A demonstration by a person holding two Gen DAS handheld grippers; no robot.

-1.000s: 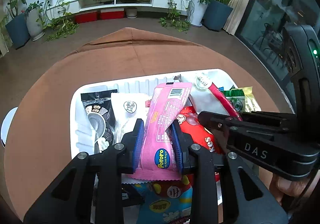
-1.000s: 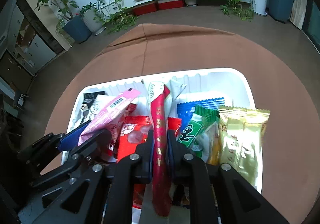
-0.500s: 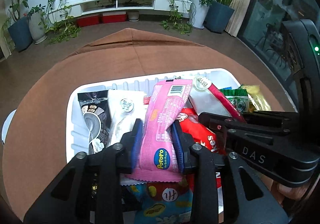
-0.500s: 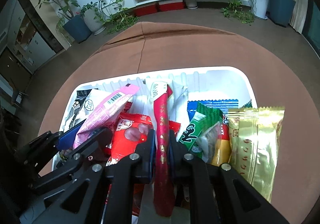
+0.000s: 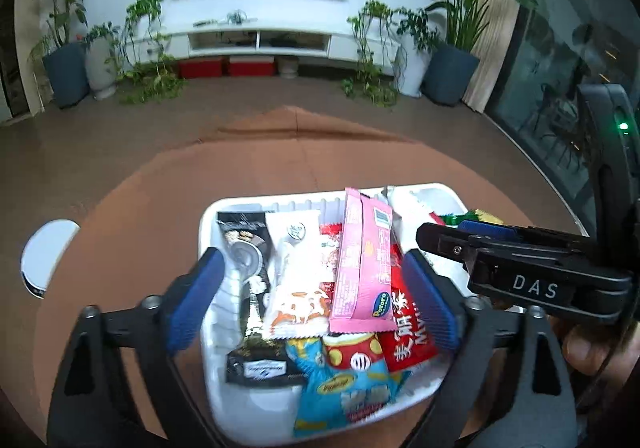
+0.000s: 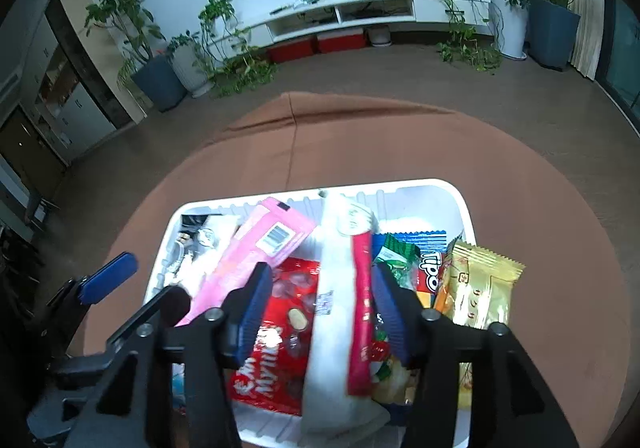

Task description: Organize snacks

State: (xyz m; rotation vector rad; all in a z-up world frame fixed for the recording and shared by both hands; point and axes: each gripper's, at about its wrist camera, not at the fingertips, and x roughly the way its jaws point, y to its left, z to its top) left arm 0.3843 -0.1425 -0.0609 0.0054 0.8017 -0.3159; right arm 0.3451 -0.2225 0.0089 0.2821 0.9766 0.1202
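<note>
A white tray (image 5: 280,200) full of snack packets sits on the brown round table. My left gripper (image 5: 312,302) hovers over it, jaws opening wide. The pink Pororo packet (image 5: 362,268) lies loose in the tray between the pads, touching neither. In the right wrist view my right gripper (image 6: 323,308) is also opening. The long white-and-red packet (image 6: 340,308) stands between its pads, and a gap shows on the left side. The pink packet (image 6: 260,248) lies to its left. One blue pad of the left gripper (image 6: 108,282) shows beside the tray (image 6: 420,183).
Black (image 5: 244,248), white (image 5: 296,268), red (image 5: 408,332) and blue (image 5: 340,384) packets fill the tray, plus gold (image 6: 476,288) and green (image 6: 396,260) ones at the right. A white object (image 5: 44,252) sits at the table's left edge. A hand (image 5: 588,348) holds the right gripper.
Both grippers have opened and let go: the left released the pink packet, the right the white-and-red one. Both have lifted and drawn back from the tray.
</note>
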